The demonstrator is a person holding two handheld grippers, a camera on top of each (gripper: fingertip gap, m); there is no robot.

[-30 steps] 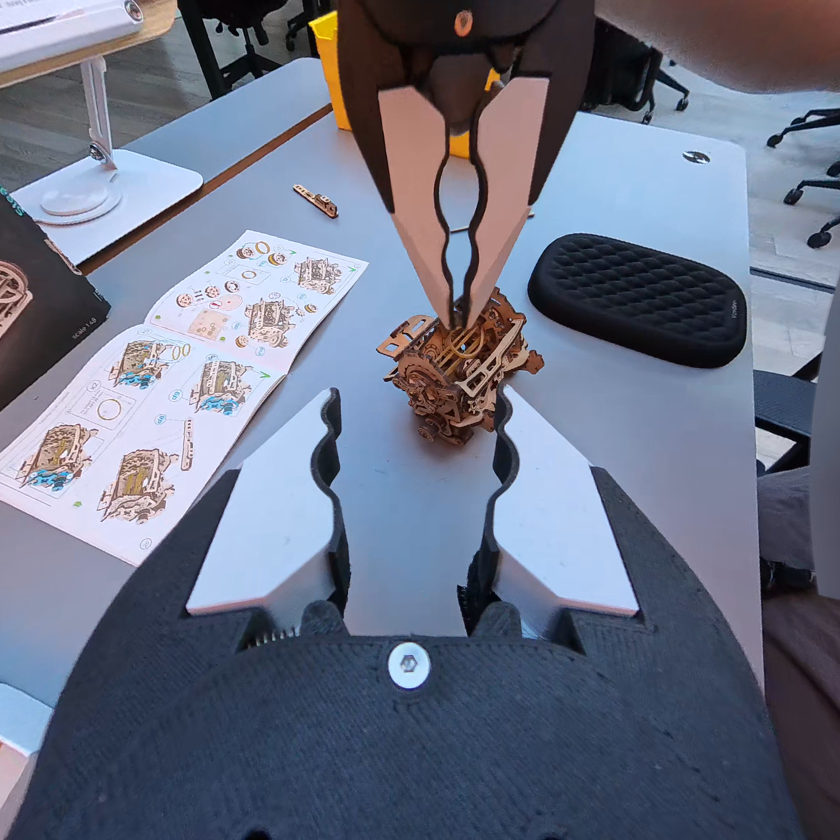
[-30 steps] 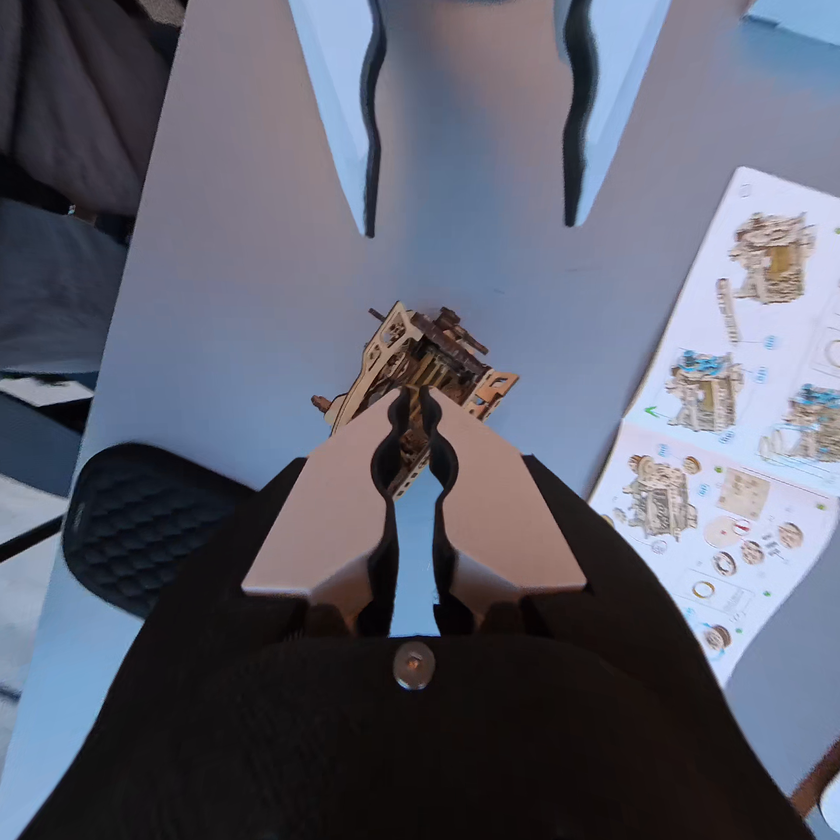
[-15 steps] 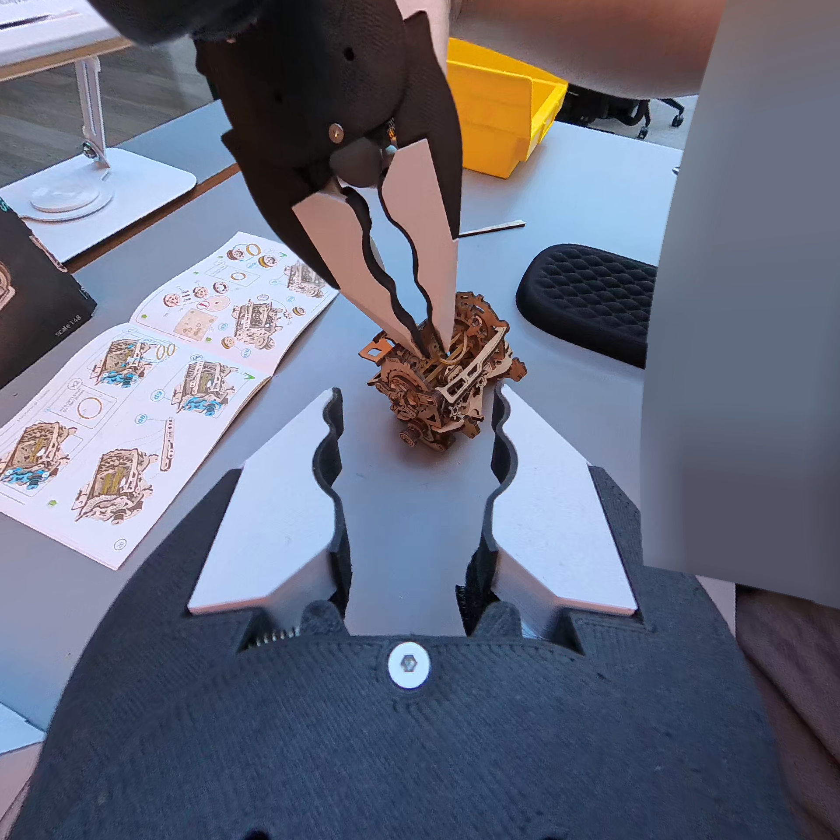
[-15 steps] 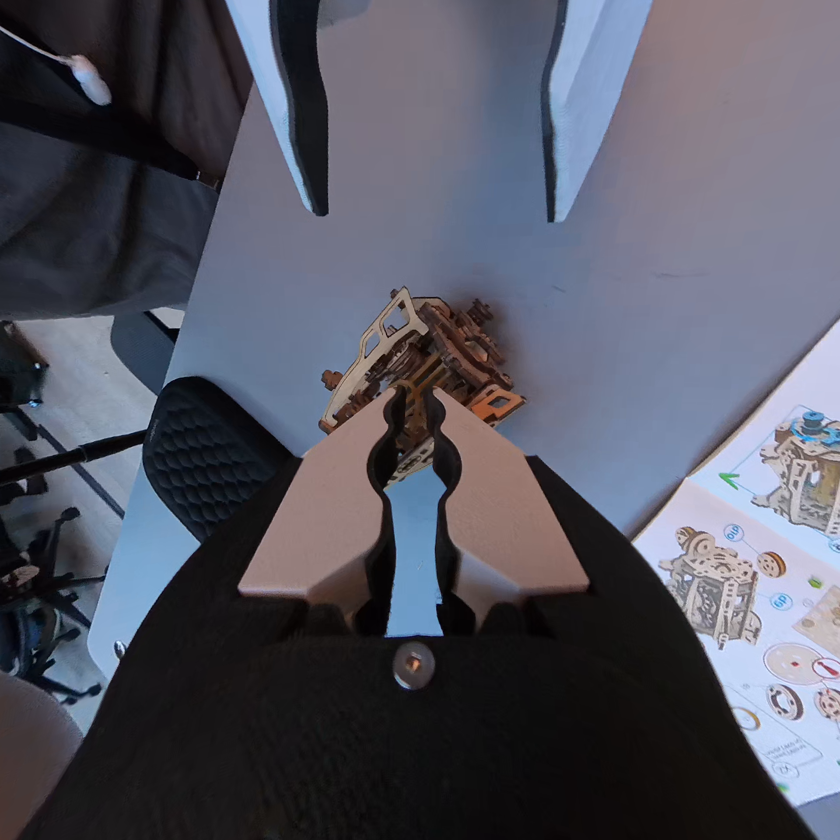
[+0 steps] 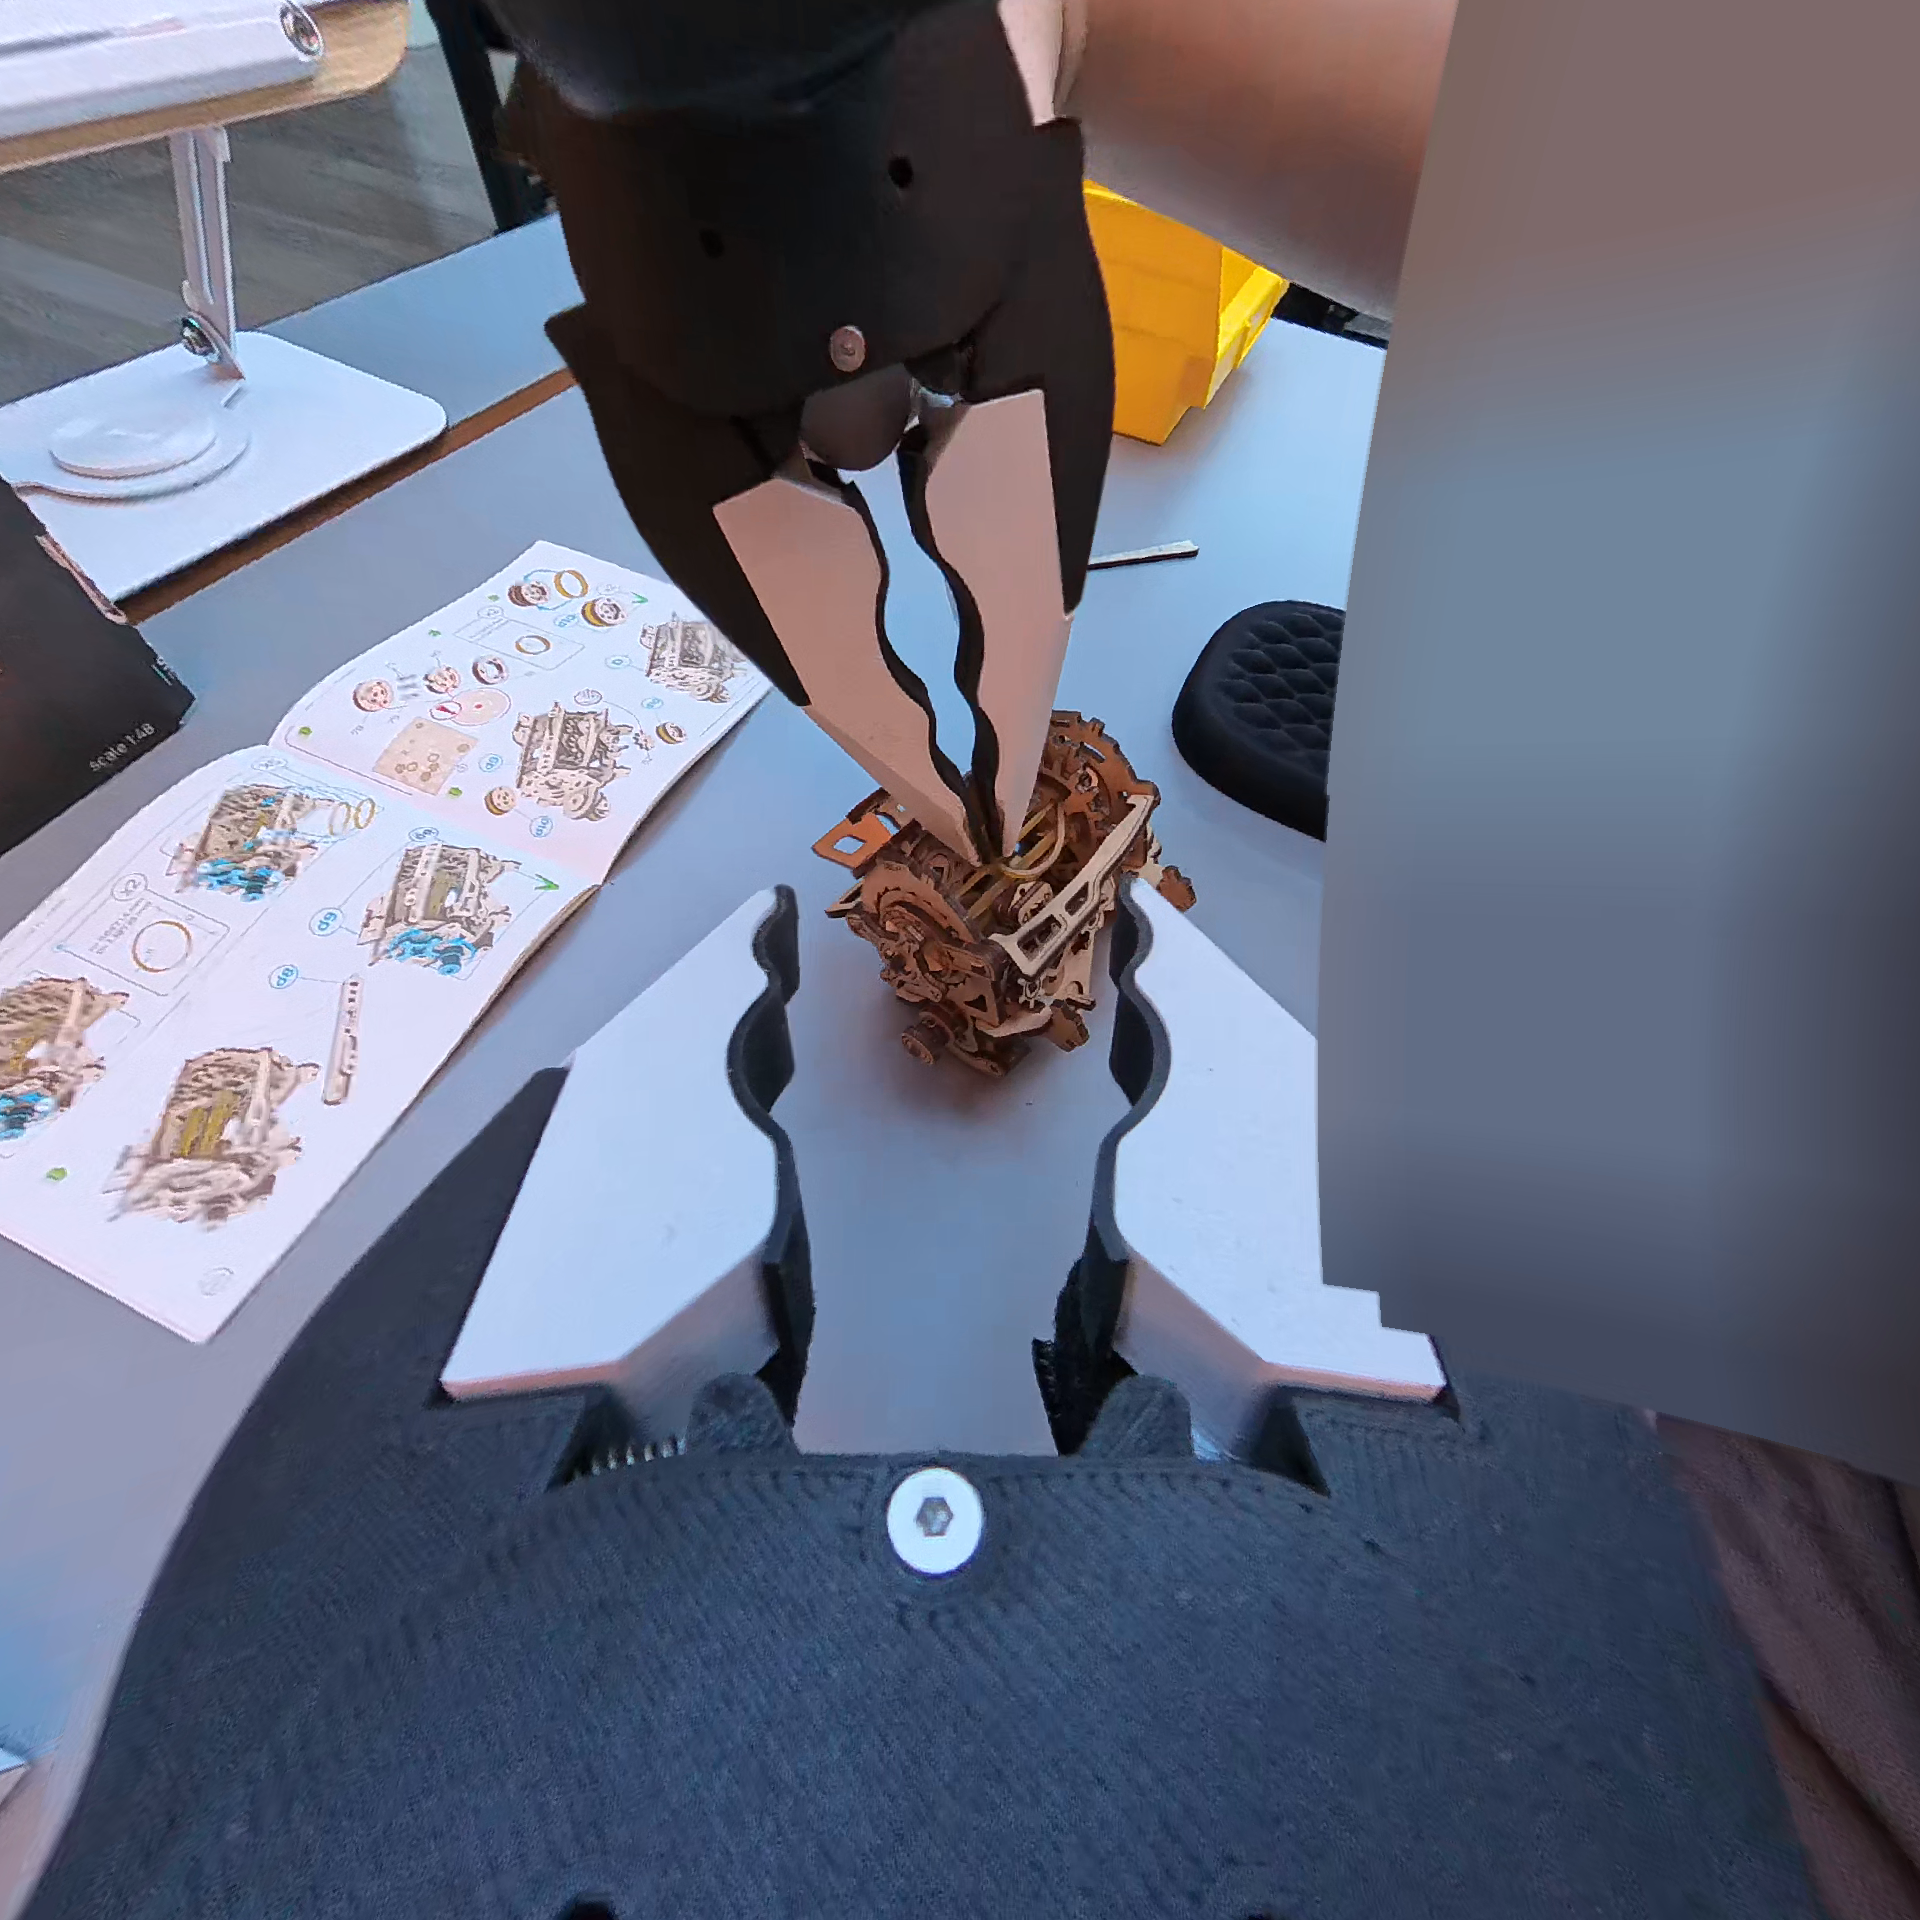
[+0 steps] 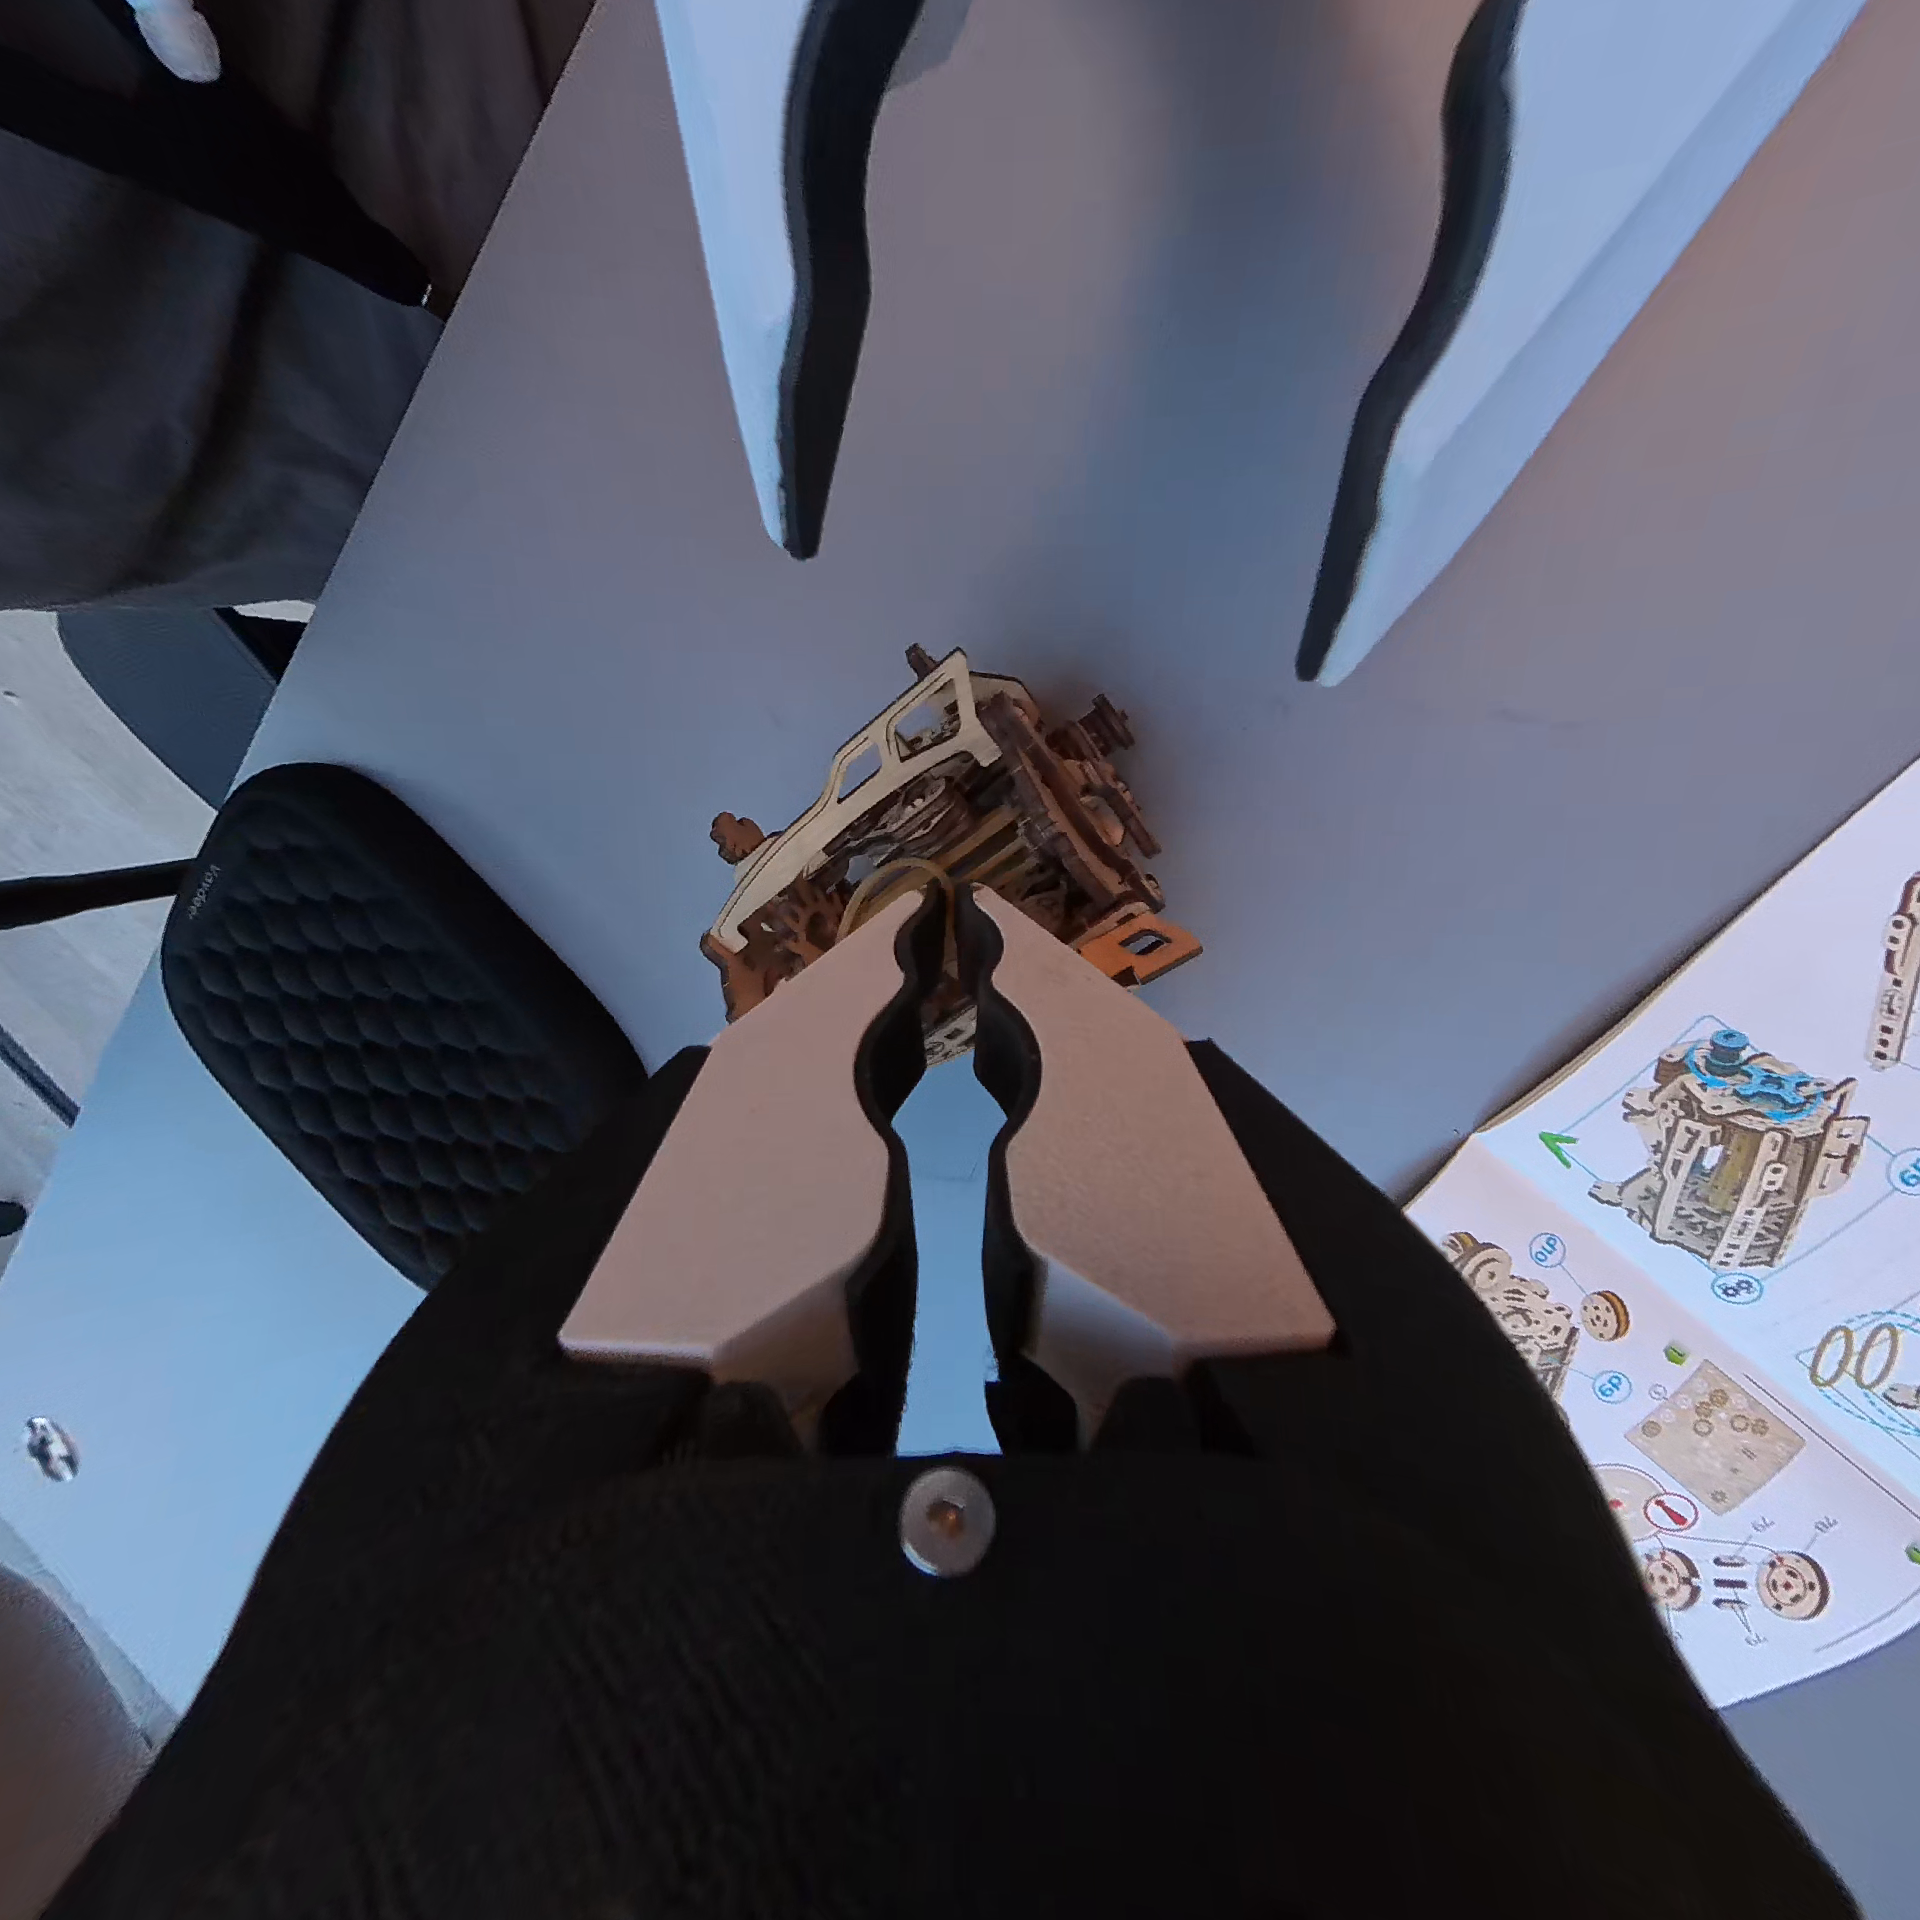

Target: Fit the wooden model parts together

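Note:
A small wooden gear model (image 5: 997, 935) stands on the grey table (image 5: 935, 1195). My left gripper (image 5: 951, 899) is open and empty, and its fingertips flank the model's near side without touching it. My right gripper (image 5: 982, 836) comes down from above with its tips at the model's top. In the right wrist view the right gripper (image 6: 945, 904) is shut on a yellow rubber band (image 6: 883, 883) that loops at the top of the model (image 6: 935, 790). The left gripper (image 6: 1055, 613) shows open beyond the model.
An open instruction booklet (image 5: 364, 883) lies left of the model. A black padded wrist rest (image 5: 1257, 707) lies to the right, with a yellow bin (image 5: 1174, 312) and a thin wooden strip (image 5: 1143, 556) behind. A white stand base (image 5: 208, 436) and a black box (image 5: 62, 675) sit at far left. About 6 cm separates my left fingertips from my right.
My right gripper has swung around above the model while staying shut at its top, and the yellow band now shows at its tips. The model has turned slightly. My left gripper stays open.

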